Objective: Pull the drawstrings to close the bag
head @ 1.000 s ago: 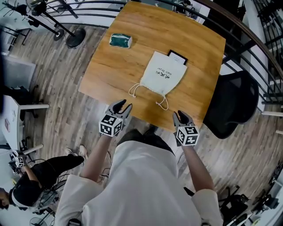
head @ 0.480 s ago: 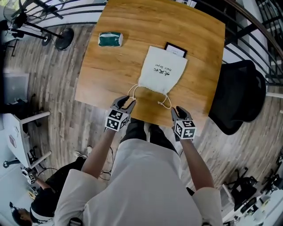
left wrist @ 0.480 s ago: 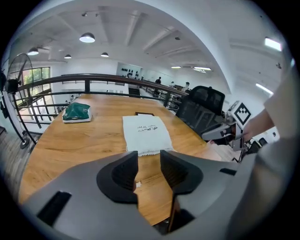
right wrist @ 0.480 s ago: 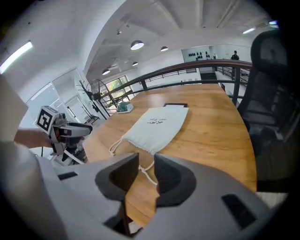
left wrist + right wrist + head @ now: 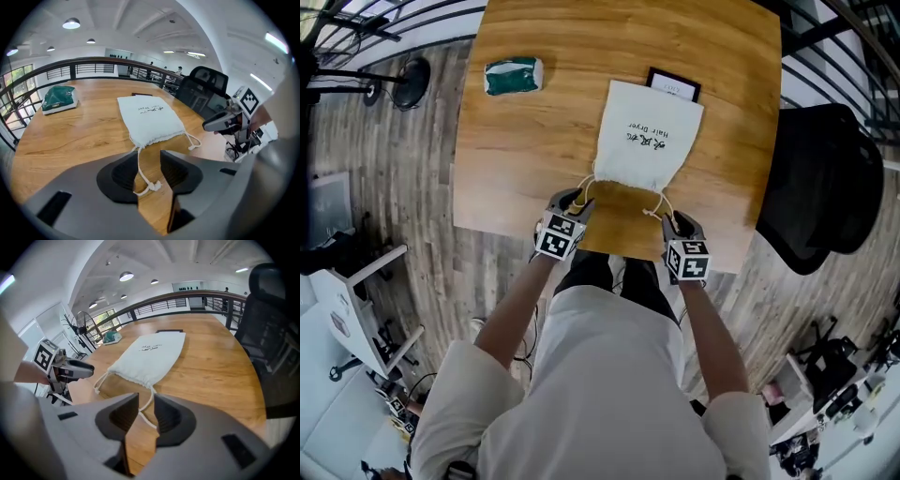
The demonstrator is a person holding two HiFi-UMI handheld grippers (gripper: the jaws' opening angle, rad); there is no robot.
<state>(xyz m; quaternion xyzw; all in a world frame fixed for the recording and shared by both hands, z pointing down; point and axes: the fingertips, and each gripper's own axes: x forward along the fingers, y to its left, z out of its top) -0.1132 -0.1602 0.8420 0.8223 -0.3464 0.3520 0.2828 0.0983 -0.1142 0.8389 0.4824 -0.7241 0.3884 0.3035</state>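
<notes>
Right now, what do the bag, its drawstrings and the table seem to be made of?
The bag: probably woven cotton or canvas, matte off-white; it lies limp and gathers at the mouth. The drawstrings: white cord, likely cotton, knotted at the end. The table: wood or wood-look laminate, visible grain, slight sheen.

Room and furnishings.
Wooden table (image 5: 520, 141) on plank floor (image 5: 408, 150); black office chair (image 5: 825, 187) beside; dark railing (image 5: 89, 70); lit ceiling lamps (image 5: 71, 23).

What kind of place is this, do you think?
Probably an open-plan office or lab, maybe on an upper level: a railing runs beside the table, a black office chair stands by it, and round ceiling lights show overhead.
</notes>
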